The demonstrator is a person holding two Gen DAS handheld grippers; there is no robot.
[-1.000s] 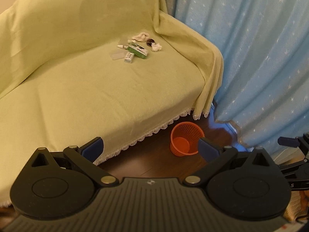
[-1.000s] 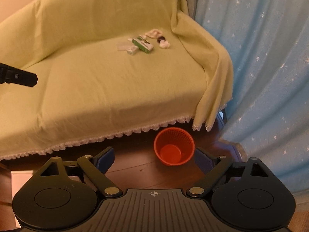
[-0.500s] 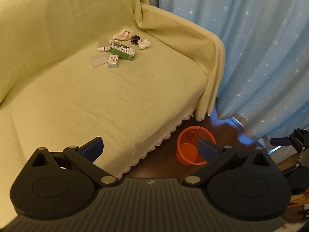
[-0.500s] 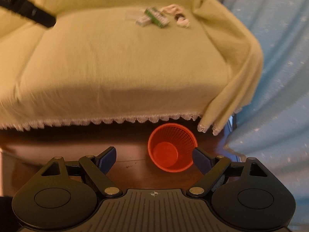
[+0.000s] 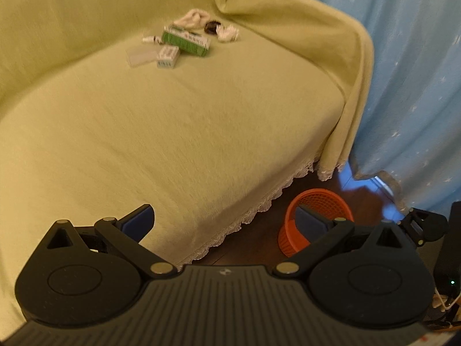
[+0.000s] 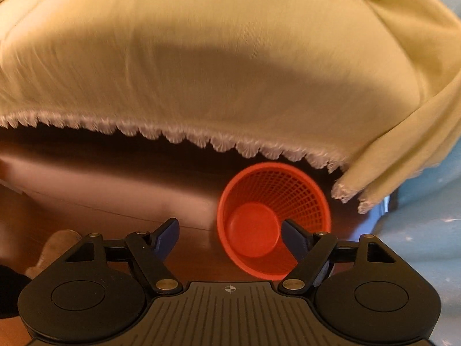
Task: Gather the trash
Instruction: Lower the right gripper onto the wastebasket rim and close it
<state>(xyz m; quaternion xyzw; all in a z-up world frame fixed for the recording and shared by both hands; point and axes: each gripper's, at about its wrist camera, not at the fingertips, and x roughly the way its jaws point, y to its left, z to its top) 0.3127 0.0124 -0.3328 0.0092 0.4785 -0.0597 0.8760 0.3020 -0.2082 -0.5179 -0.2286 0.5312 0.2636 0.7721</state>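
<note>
Small orange mesh plastic wastebasket stood empty; scattered trash lay uncollected on far sofa seat; both grippers' jaws released, the right gripper having just been narrowing on nothing.

Warm, dim indoor light in both views, orange cast. Right wrist view was heavily motion-blurred: sofa cover smeared, lace hem streaked, a broad soft shadow across the seat. Left wrist view was sharper, though the litter was soft, labels probably unreadable. Strong fisheye bending and dark corners. Pale glare on the floor.
</note>
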